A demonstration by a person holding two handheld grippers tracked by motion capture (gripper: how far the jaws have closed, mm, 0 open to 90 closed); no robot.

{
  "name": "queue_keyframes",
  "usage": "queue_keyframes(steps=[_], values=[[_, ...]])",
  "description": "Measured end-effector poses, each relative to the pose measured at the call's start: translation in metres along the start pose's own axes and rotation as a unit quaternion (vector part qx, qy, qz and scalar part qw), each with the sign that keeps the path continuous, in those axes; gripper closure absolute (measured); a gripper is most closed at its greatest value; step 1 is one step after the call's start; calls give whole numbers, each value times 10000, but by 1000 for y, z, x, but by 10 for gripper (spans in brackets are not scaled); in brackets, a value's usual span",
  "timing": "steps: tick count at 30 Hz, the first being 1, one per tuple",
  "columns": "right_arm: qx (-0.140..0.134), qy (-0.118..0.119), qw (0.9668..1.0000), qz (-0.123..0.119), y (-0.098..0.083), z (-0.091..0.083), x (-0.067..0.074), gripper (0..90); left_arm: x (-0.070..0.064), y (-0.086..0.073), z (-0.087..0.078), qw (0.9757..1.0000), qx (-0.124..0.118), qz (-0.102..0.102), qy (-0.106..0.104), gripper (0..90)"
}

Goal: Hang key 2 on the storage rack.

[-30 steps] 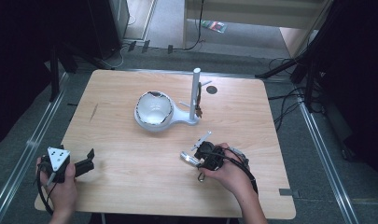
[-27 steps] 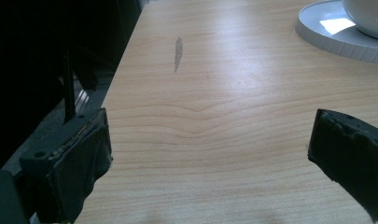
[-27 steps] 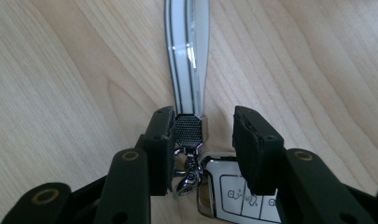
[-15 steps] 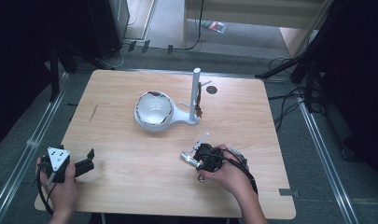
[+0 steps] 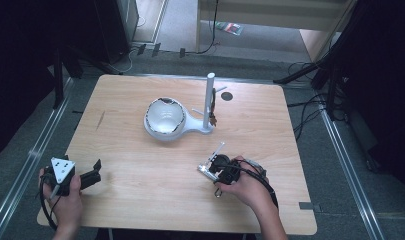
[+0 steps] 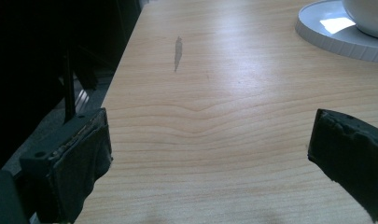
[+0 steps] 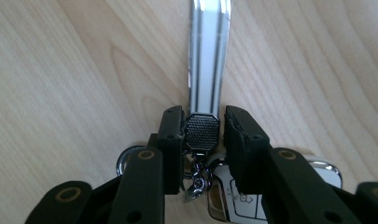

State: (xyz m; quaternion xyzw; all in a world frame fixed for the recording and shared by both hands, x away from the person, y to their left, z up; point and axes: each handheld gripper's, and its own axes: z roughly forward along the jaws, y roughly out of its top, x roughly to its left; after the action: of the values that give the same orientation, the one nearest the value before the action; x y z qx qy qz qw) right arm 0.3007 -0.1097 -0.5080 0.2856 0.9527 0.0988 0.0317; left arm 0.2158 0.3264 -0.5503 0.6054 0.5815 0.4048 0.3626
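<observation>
Two black jaws of the right gripper [image 7: 203, 128] — pinching a key fob's strap [image 7: 201, 130] — no legible writing.

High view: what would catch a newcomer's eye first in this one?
The white bowl stand with its upright post, at the middle of the wooden table, draws the eye first. Nearer the front, the right gripper has just been closing its jaws on a silver key with a black textured head, a key ring hanging behind it. The left gripper rests open at the near left corner.
</observation>
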Motion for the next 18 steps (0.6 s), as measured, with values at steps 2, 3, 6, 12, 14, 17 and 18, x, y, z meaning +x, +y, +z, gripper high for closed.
queue_keyframes(steps=[2,3,6,12,14,17,18], values=[[121,15,9999,-4,-1,-1,0,692,0,0,0,10000,2,1,1,0],[184,3,9998,-6,-1,-1,1,692,0,0,0,10000,1,3,2,0],[352,-25,9994,6,-3,-1,2,693,0,0,0,10000,6,9,1,0],[636,-179,9978,-16,-4,-2,4,714,0,0,0,10000,6,14,4,0],[691,-144,9975,49,-4,-2,6,746,0,0,0,10000,10,18,6,0],[764,-169,9969,36,-2,-2,7,753,0,0,0,10000,1,21,6,0],[794,-175,9967,28,-2,-2,7,754,0,0,0,10000,1,23,4,0]])
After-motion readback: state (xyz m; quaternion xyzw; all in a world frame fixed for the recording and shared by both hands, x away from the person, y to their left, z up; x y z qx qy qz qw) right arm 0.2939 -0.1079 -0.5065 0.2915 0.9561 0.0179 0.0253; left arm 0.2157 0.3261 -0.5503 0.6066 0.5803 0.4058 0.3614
